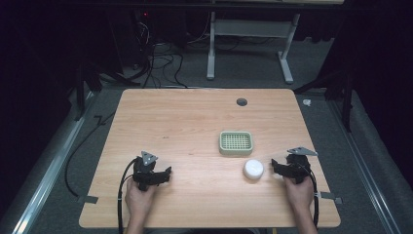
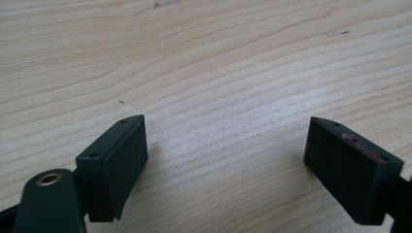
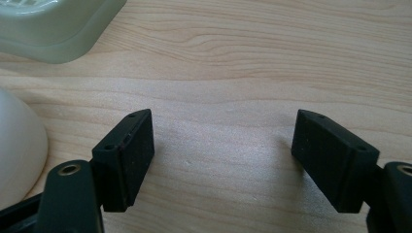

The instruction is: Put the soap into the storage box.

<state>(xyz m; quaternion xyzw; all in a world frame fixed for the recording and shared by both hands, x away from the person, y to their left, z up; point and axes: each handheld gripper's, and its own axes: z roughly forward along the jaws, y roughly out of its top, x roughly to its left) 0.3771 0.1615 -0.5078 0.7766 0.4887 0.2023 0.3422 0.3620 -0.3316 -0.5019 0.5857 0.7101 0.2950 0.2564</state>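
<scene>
right gripper open | white round soap just beside, apart

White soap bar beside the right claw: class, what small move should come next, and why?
Probably ease the right claw sideways toward the white soap bar until the jaws straddle it. They stand open with only bare table between them; the soap lies just beside them, near the green soap dish.

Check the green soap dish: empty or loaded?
Empty. The green soap dish shows a bare slatted grid in the high view; the white soap sits apart on the table, near the open right gripper.
</scene>
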